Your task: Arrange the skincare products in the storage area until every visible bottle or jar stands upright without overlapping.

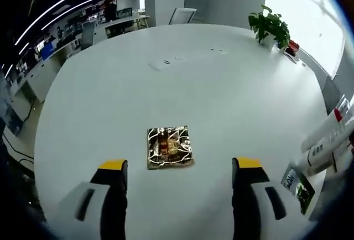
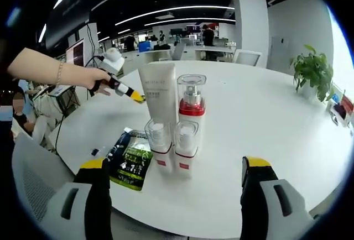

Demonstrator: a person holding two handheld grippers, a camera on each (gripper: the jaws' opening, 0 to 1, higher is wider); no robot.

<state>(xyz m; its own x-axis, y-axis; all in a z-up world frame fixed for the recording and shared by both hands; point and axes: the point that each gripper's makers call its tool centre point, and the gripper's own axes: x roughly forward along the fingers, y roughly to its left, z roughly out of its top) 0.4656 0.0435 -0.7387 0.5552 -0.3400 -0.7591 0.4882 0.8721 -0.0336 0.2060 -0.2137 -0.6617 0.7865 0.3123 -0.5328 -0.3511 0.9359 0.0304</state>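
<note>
Four skincare bottles (image 2: 171, 121) upright, clustered beside dark sachet (image 2: 130, 160) — right gripper (image 2: 176, 180) and left gripper (image 1: 181, 169) jaws apart, empty.

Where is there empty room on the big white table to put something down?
Bare table stretches from the shiny packet to the potted plant. In the right gripper view it is crowded: tube, pump bottle, two small bottles and a dark sachet cluster together.

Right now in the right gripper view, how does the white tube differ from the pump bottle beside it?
The white tube is opaque white and flat-topped; the pump bottle is clear with a red band and a silver pump under a clear cap. The white tube stands slightly taller than the pump bottle. Both stand upright on the white table, behind two small jars.
</note>
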